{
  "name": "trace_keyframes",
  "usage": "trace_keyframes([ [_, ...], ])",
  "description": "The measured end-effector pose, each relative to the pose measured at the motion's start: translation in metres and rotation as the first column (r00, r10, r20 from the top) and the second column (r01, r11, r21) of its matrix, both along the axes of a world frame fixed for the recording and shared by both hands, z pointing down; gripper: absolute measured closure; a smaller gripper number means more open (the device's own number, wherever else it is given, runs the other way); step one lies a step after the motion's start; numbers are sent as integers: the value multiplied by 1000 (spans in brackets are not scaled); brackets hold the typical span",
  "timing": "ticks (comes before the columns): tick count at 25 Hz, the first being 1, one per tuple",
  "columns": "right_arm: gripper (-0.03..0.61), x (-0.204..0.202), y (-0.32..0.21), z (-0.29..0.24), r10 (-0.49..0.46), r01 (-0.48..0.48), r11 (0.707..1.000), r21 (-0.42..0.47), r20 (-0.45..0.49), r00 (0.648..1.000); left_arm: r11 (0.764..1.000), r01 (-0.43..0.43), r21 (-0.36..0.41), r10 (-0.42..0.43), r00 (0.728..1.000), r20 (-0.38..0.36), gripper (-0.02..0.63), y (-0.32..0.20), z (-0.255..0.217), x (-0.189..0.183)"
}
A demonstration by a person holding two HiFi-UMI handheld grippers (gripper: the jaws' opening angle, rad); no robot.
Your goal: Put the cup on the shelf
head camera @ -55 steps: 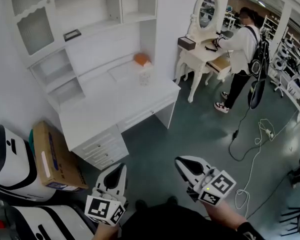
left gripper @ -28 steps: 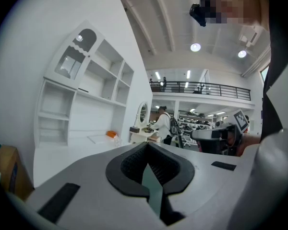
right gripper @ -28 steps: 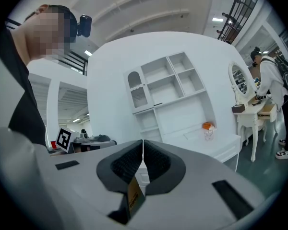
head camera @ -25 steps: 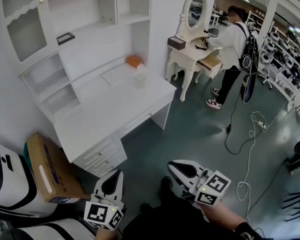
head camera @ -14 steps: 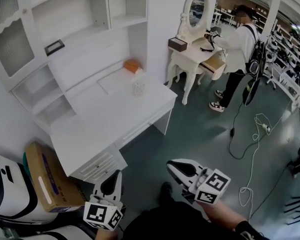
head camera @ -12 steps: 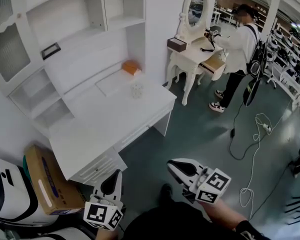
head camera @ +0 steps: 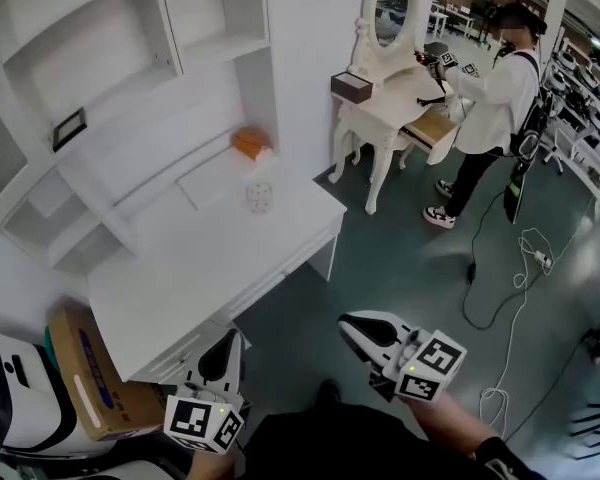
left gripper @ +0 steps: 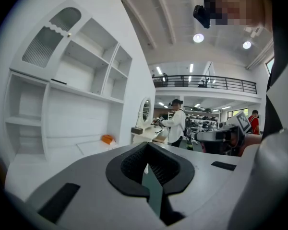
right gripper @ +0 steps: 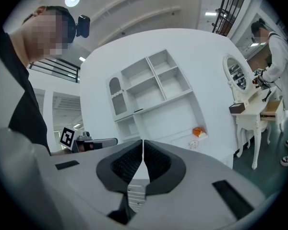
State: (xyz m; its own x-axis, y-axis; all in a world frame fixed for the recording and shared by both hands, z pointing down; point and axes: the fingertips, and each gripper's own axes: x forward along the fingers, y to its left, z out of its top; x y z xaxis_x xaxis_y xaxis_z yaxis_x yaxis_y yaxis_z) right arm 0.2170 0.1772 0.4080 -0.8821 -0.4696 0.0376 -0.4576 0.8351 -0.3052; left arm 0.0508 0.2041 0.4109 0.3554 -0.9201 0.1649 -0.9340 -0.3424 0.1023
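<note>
1. Head view: the cup (head camera: 259, 197) stands upright on the white table (head camera: 195, 263), towards the table's back. An orange object (head camera: 248, 142) sits just behind it. The shelf unit (head camera: 110, 58) rises from the table's rear. The left claw (head camera: 228, 343) and right claw (head camera: 358, 328) hang off the table's front edge, over the floor and well apart from the cup.
2. Left gripper view: the left claw's jaws are together with nothing between them. The table lies beyond, to the left.
3. Right gripper view: the right claw's jaws are pressed together and empty. The cup shows on the table beyond them.
</note>
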Motion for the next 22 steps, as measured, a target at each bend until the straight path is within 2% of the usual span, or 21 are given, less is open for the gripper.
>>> trace_keyframes([
  [5, 561, 20, -31, 4, -7, 7, 1000, -14, 9, 1000, 1000, 23, -3, -23, 1000, -3, 603, -26, -2, 16],
  [9, 561, 15, -50, 6, -26, 26, 999, -30, 17, 1000, 999, 31, -12, -31, 1000, -1, 603, -45, -1, 13],
  [15, 561, -6, -92, 10, -38, 38, 999, -36, 7, 999, 999, 37, -12, -37, 999, -8, 603, -90, 6, -7],
  [22, 561, -41, -167, 6, -41, 40, 999, -26, -22, 999, 999, 44, 2, -44, 999, -12, 603, -174, 14, -52],
])
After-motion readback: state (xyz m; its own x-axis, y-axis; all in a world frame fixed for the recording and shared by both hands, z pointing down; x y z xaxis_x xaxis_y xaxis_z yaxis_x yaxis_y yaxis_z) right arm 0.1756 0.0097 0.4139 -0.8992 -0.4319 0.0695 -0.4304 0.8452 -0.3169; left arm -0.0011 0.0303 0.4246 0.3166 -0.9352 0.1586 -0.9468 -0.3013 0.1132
